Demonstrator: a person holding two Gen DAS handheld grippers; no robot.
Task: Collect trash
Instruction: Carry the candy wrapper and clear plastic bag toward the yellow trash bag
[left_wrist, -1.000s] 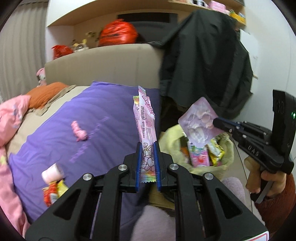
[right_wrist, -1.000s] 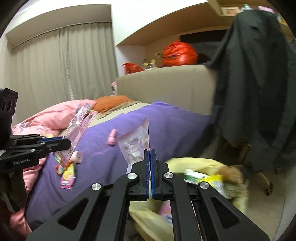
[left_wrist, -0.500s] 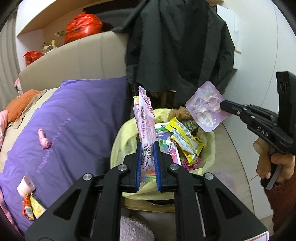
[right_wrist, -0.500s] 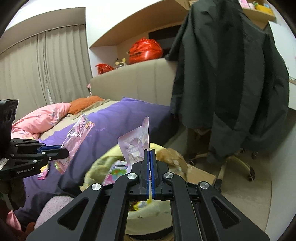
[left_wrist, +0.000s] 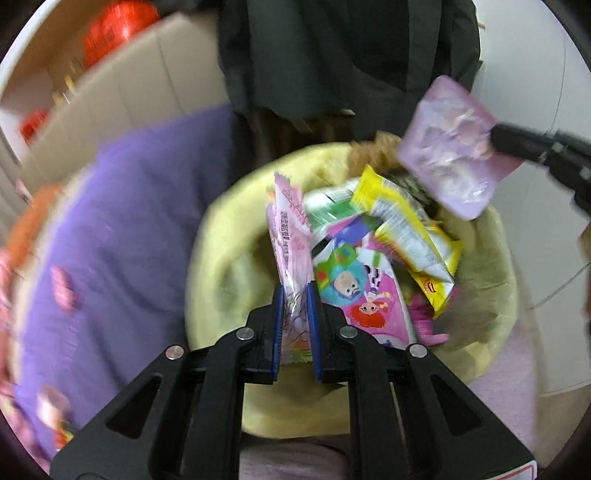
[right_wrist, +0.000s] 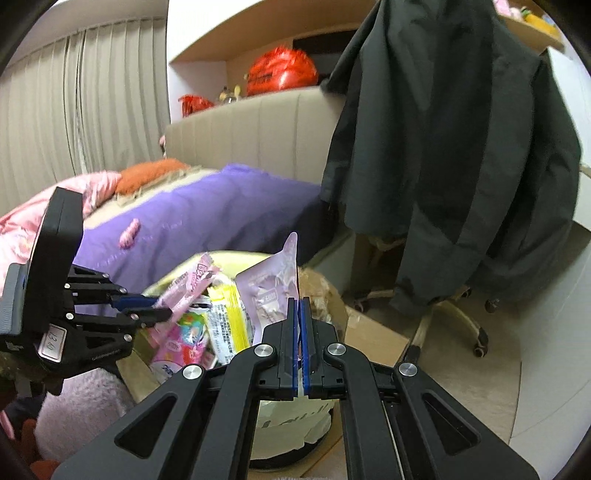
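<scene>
I have the left claw (left_wrist: 295, 306) clamped on a light, crinkly pink wrapper (left_wrist: 290, 236) by its lower end and the right claw (right_wrist: 300, 321) clenched on a limp lilac pouch (right_wrist: 271, 288), both at frame centre over the yellow-lined bin (left_wrist: 229, 266).

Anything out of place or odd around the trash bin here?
Yes: a small pink scrap lies on the purple blanket, uncollected. The yellow-lined bin is heaped near its rim with wrappers.
</scene>
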